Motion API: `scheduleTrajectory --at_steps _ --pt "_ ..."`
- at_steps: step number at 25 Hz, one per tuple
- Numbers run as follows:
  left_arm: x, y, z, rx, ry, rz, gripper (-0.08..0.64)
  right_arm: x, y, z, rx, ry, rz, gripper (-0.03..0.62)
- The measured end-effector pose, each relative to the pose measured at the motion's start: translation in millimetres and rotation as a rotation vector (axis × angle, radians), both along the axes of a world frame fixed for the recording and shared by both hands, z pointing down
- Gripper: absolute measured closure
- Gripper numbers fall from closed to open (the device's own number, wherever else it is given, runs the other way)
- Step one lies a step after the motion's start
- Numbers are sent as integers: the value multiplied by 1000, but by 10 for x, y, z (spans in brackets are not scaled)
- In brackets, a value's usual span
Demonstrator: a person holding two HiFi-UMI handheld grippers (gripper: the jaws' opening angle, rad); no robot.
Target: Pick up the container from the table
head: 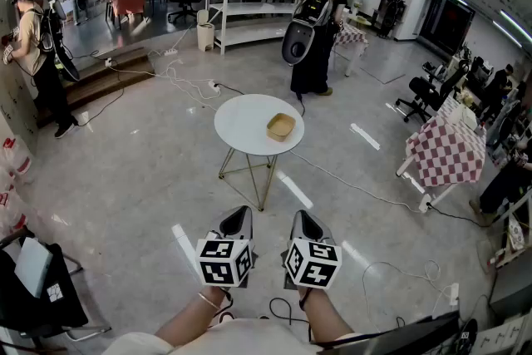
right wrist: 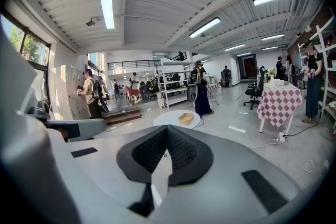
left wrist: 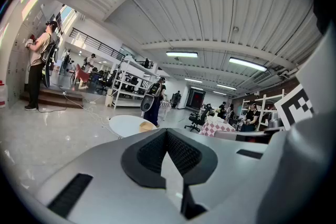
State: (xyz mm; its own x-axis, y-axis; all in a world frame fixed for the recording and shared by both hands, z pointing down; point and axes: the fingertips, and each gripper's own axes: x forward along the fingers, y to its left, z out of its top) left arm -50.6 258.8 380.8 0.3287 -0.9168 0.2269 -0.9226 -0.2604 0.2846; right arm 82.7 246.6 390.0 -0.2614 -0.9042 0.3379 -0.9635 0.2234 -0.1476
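Grey and clenched on nothing, the left hand-held gripper and right hand-held gripper hang well short of the tan container, which sits ahead of them on the round desk. Arriving with jaws together would likely knock it away.

Open floor reaches the table; cables beyond.
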Motion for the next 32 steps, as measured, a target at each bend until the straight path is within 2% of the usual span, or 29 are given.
scheduleTrajectory --at_steps 8,17,32 --pt "-93 6 -3 3 -1 6 545 -81 16 -35 6 11 4 568" --pt "-277 22 18 1 -19 32 545 -281 65 53 -38 -43 24 568" --pt "-480 -53 210 -33 16 -11 545 -408 -6 224 -69 -17 10 568"
